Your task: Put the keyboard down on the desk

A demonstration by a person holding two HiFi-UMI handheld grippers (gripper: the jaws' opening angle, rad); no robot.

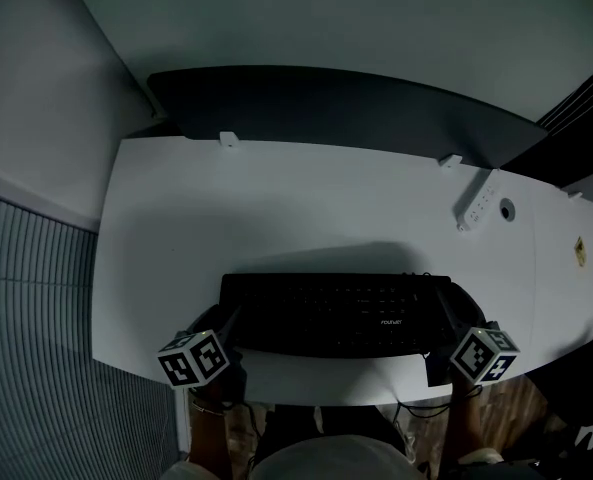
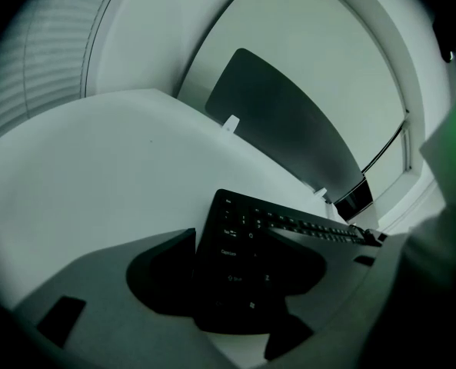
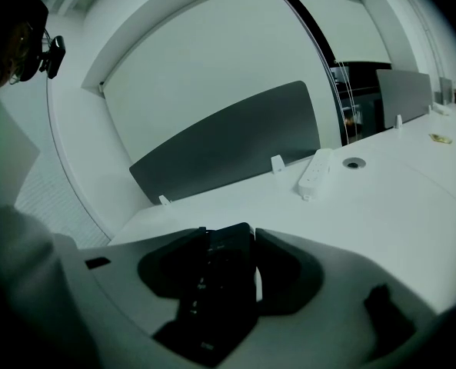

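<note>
So, status:
1. Keyboard (image 1: 336,313): black, full-size, parallel to the front edge of the white table (image 1: 306,208) and close to it, with a shadow behind it. Can't tell whether it rests on the table or sits just above.
2. Left tool (image 2: 231,237): spread wide across the keyboard's left end, one jaw at the back edge and one at the front. Pads meet the edges, no gap visible.
3. Right tool (image 3: 231,233): same on the right end, wide, tips against both edges. A pale sliver shows beside one pad lower down.
4. Power strip (image 1: 476,205): well apart at back right, near the grey divider panel (image 1: 346,108).
</note>
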